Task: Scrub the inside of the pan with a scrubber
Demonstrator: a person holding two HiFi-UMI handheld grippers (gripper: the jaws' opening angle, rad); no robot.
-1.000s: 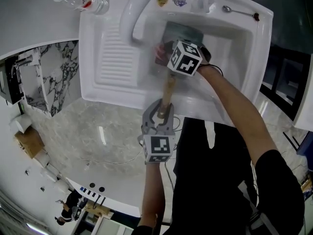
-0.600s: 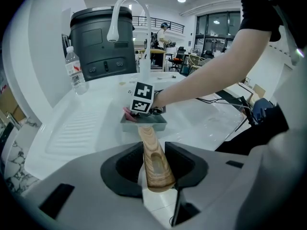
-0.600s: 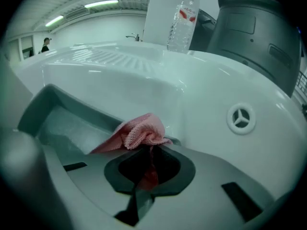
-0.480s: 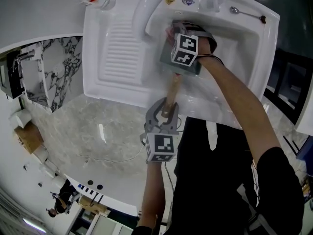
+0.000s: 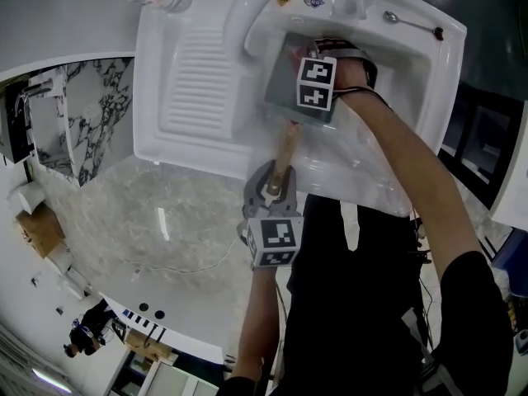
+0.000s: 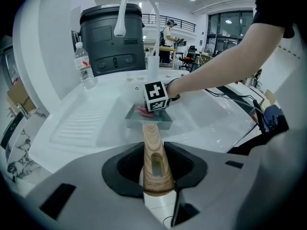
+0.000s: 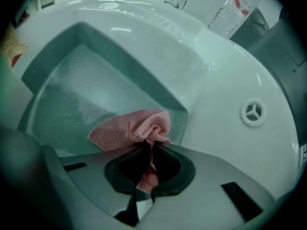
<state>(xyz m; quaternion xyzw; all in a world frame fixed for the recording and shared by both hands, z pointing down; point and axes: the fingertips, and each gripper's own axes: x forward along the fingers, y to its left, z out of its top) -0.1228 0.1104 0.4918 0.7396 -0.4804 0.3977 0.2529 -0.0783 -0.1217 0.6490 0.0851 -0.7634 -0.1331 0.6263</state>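
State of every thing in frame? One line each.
pan: in the sink, held by its handle
scrubber: bunched, inside the pan
left gripper: shut on the handle
right gripper: shut on the scrubber
water bottle: upright, capped
spoon: lying on the sink rim

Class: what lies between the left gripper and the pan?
A wooden handle: the left gripper clamps its end, and it runs over the sink rim to the pan. The head view and the left gripper view both show it.

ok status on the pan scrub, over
Left gripper clamped on the wooden handle. Right gripper shut on the pink scrubber, scrubber inside the pan, pan in the sink. Faucet spout arcs beside the pan, nothing blocking.
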